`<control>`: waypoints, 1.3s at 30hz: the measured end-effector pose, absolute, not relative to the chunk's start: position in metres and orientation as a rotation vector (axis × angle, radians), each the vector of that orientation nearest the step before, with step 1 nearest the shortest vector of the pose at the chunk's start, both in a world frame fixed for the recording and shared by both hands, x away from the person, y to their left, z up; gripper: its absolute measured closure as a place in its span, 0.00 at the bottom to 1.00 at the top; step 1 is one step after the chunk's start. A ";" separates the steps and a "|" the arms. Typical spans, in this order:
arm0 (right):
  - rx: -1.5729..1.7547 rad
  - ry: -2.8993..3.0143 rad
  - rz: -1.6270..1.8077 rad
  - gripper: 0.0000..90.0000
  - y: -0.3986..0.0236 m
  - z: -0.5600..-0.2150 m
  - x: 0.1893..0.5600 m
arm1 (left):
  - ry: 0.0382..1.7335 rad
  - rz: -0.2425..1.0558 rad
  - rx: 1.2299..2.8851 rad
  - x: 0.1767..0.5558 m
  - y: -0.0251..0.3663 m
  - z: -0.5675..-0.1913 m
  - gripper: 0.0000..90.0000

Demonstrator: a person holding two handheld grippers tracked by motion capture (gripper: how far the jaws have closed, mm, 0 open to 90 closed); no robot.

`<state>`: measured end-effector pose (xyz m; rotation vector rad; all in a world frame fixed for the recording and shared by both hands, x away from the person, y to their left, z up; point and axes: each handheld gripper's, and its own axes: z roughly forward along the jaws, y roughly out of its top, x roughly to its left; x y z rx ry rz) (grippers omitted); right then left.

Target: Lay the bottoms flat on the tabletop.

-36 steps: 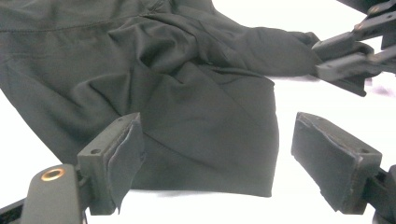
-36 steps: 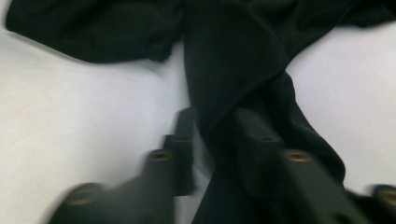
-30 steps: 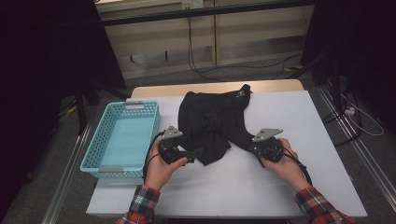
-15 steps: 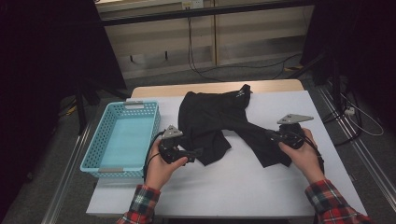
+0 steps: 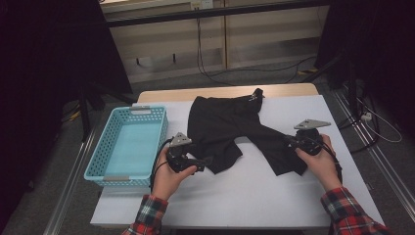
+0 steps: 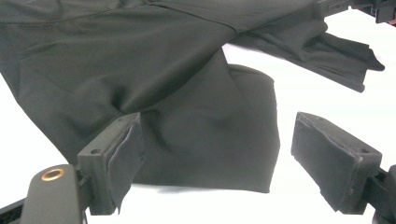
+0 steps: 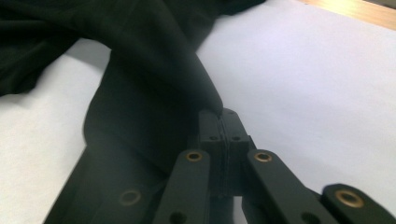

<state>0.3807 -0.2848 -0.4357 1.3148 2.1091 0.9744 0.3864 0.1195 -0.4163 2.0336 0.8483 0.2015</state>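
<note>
The black garment [image 5: 235, 129] lies spread on the white table [image 5: 244, 196], just right of the blue basket [image 5: 129, 147]. The right gripper [image 5: 289, 142] is pinched tight on the edge of the garment's right leg, drawn away from the basket. The left gripper [image 5: 204, 164] rests with jaws spread at the near hem of the left leg, the cloth lying between them unclamped.

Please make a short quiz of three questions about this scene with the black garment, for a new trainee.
1. True or false: the right gripper is shut on the black garment.
2. How do the jaws of the left gripper stand? A) pressed together B) apart, with cloth between them C) clamped on the basket
3. What stands on the table, on the left gripper's side of the garment?

Key: 1 true; 2 B; 3 the blue basket.
</note>
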 end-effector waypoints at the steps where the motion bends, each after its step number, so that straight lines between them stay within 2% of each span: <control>1: 1.315 2.116 0.973 0.98 -0.283 -0.436 0.380 | 0.846 0.204 2.034 0.386 0.119 -0.416 0.20; 4: 1.292 2.134 0.963 0.91 -0.277 -0.434 0.377 | 0.846 0.199 2.031 0.386 0.118 -0.416 0.20; 10: 1.227 2.128 0.988 0.69 -0.268 -0.423 0.365 | 0.836 0.207 2.028 0.386 0.119 -0.414 0.20; 15: 1.149 2.173 1.017 0.66 -0.257 -0.417 0.347 | 0.835 0.198 2.027 0.384 0.118 -0.413 0.20; 17: 1.123 2.206 1.020 0.68 -0.253 -0.418 0.341 | 0.830 0.197 2.029 0.384 0.117 -0.413 0.20; 22: 1.092 2.311 1.010 0.83 -0.241 -0.429 0.333 | 0.821 0.201 2.036 0.384 0.115 -0.413 0.20; 30: 1.096 2.390 0.927 0.83 -0.233 -0.450 0.337 | 0.823 0.194 2.037 0.384 0.114 -0.414 0.20; 33: 1.098 2.377 0.921 0.88 -0.232 -0.451 0.337 | 0.822 0.195 2.039 0.384 0.114 -0.415 0.20; 35: 1.101 2.364 0.906 0.97 -0.233 -0.451 0.337 | 0.823 0.191 2.043 0.384 0.113 -0.415 0.20; 39: 1.109 2.364 0.915 1.00 -0.234 -0.451 0.338 | 0.817 0.190 2.046 0.384 0.113 -0.415 0.20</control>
